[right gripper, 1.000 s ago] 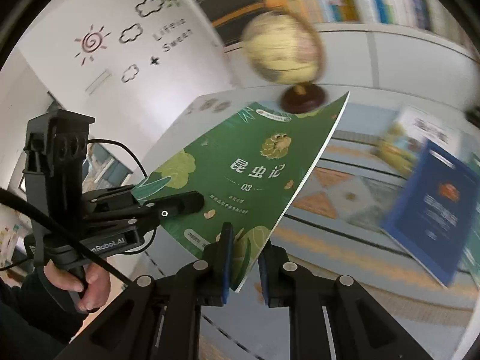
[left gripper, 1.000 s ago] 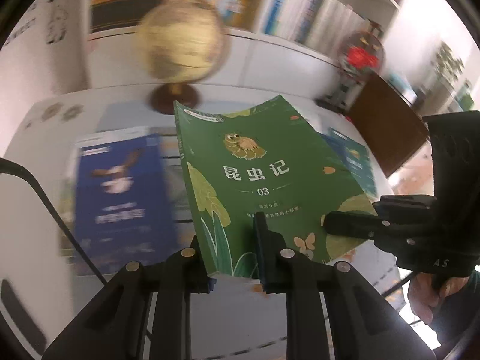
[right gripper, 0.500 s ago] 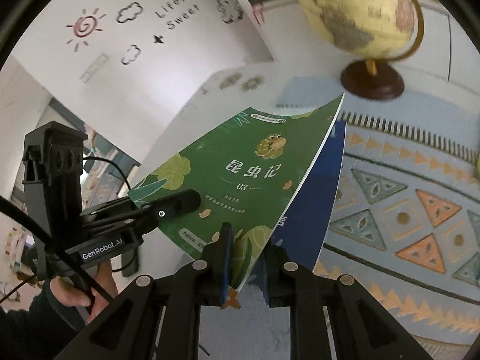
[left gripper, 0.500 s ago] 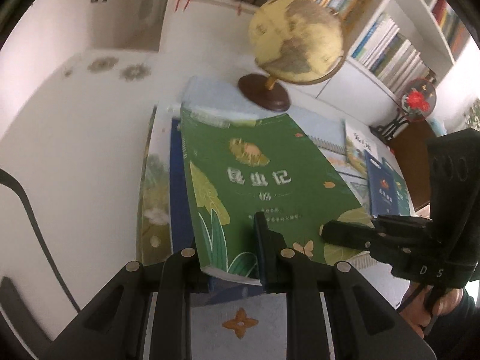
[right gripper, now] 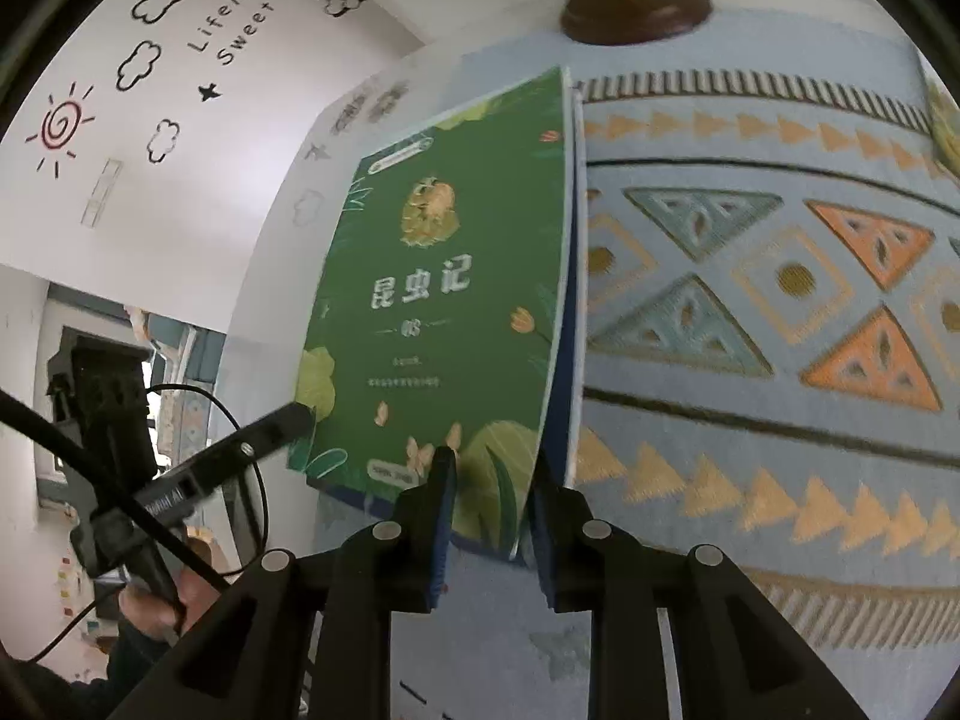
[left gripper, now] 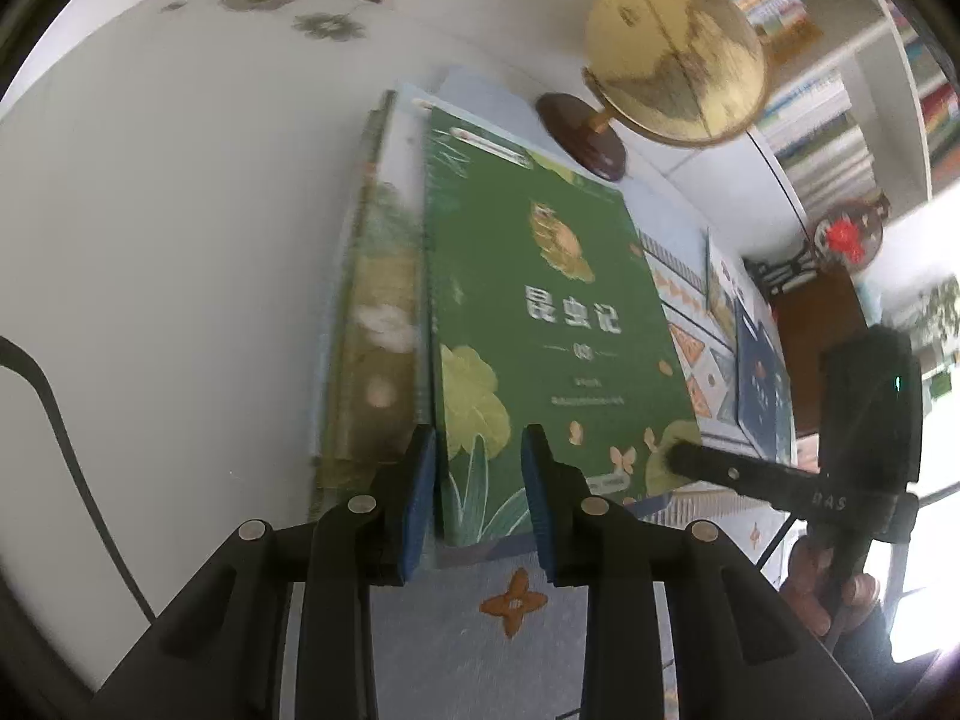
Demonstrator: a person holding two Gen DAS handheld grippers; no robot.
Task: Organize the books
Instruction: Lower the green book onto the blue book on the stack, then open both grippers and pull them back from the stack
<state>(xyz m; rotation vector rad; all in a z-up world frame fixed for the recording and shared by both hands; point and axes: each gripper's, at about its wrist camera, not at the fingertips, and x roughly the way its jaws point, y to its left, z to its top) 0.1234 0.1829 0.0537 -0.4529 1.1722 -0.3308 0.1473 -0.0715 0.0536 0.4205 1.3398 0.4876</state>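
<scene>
Jaws of both grippers are opening, the green book's near edge between them and the pads no longer pressing it. Left gripper straddles the lower left corner of the green book; right gripper straddles its lower right corner. A second ago the book hung tilted in the air, pinched by both; now it lies flat on a stack of books at frame centre, so this placement looks finished. Beyond, the globe stands at upper right, and a blue book at right waits on the cloth. No containers show except wall shelves holding books.
</scene>
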